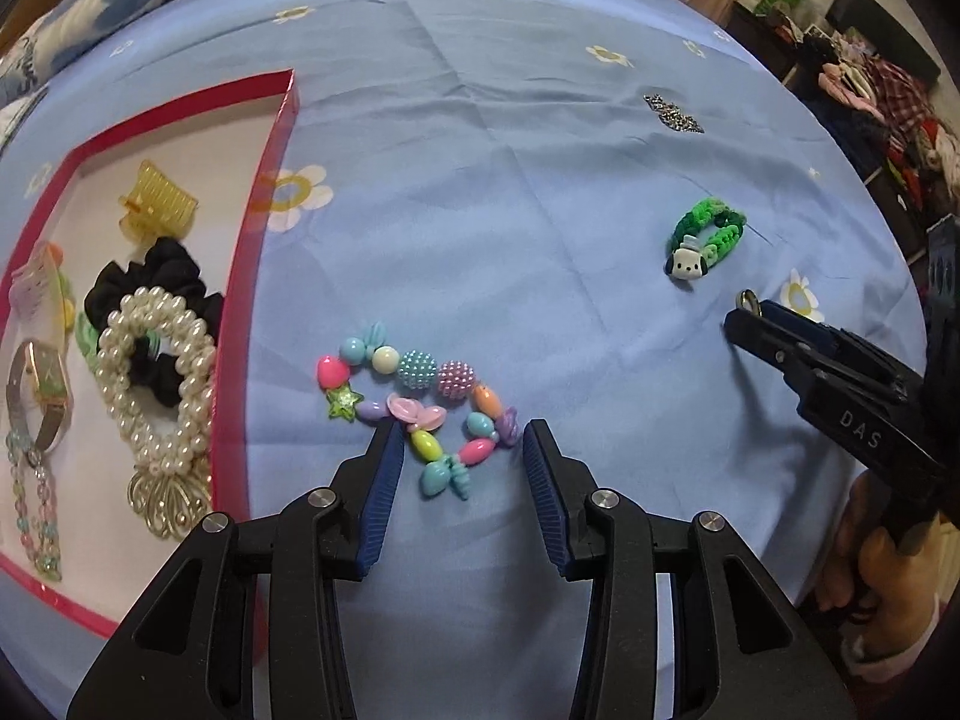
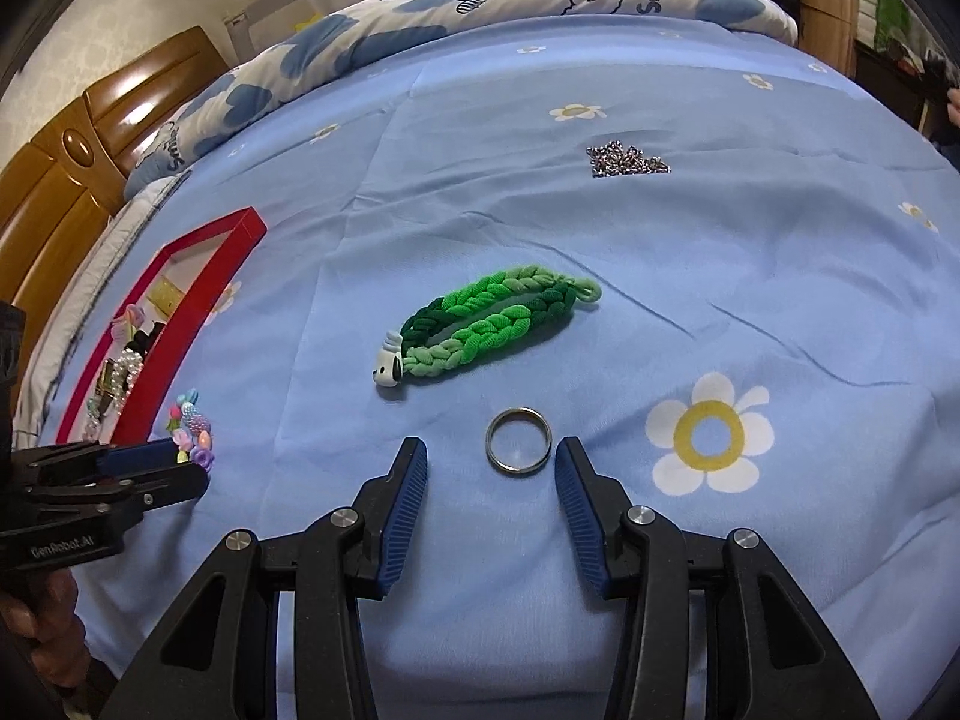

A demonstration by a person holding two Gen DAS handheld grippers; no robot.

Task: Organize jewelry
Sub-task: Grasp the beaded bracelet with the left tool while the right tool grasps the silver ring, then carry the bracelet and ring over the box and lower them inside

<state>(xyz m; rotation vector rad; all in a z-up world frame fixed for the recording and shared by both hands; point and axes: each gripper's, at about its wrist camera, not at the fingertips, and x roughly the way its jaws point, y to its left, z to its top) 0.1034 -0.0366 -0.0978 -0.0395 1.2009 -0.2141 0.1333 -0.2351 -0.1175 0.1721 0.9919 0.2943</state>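
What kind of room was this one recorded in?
Most likely a bedroom: the jewelry lies on a bed's blue flowered sheet, with a cloud-print pillow at its far end and a wooden headboard to the side. A heap of clothes sits beyond the bed.

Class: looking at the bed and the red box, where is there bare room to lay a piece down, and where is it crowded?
Free: the sheet between the beaded bracelet and the green braided bracelet, and the red box's far end beyond the yellow claw clip. Crowded: the box's near end around the pearl scrunchie and watch.
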